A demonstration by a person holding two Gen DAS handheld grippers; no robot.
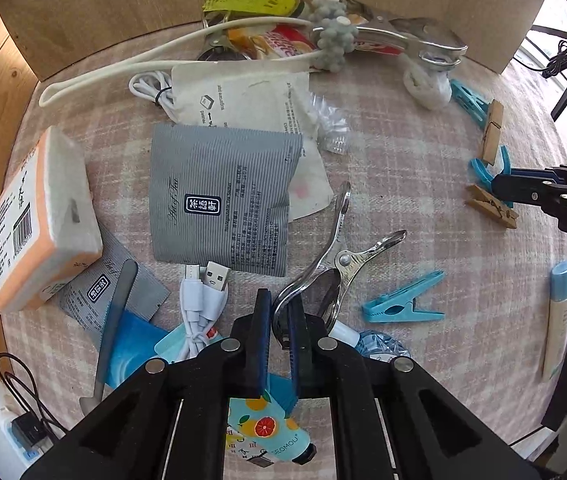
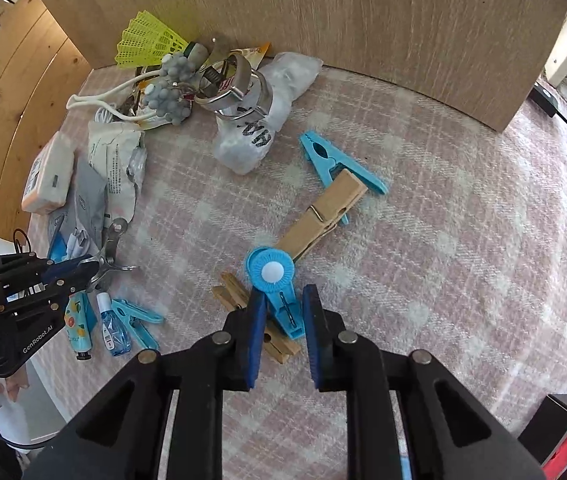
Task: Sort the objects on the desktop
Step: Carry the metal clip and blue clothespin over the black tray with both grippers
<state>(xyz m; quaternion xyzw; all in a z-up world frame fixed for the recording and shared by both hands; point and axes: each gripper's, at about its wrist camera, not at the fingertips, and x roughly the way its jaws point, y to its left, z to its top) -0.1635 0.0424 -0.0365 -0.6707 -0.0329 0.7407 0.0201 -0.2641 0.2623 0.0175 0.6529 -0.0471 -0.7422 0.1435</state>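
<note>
My left gripper (image 1: 279,308) is shut on the handle of a metal spring clamp (image 1: 335,256), whose jaws point away over the pink checked cloth (image 1: 403,184); it also shows in the right wrist view (image 2: 109,252). My right gripper (image 2: 283,300) is open, its fingers on either side of a blue round-headed clip (image 2: 273,280) that lies on the cloth over a wooden clothespin (image 2: 243,304). A second wooden clothespin (image 2: 323,212) and a blue peg (image 2: 335,164) lie just beyond.
Grey tea sachets (image 1: 219,200), a tissue pack (image 1: 39,220), a white USB cable (image 1: 203,300), a blue peg (image 1: 403,300) and a hand cream tube (image 1: 267,428) lie around the left gripper. A yellow shuttlecock (image 2: 147,40), a large metal clamp (image 2: 239,88) and a bag (image 2: 259,120) sit by the board wall (image 2: 323,12).
</note>
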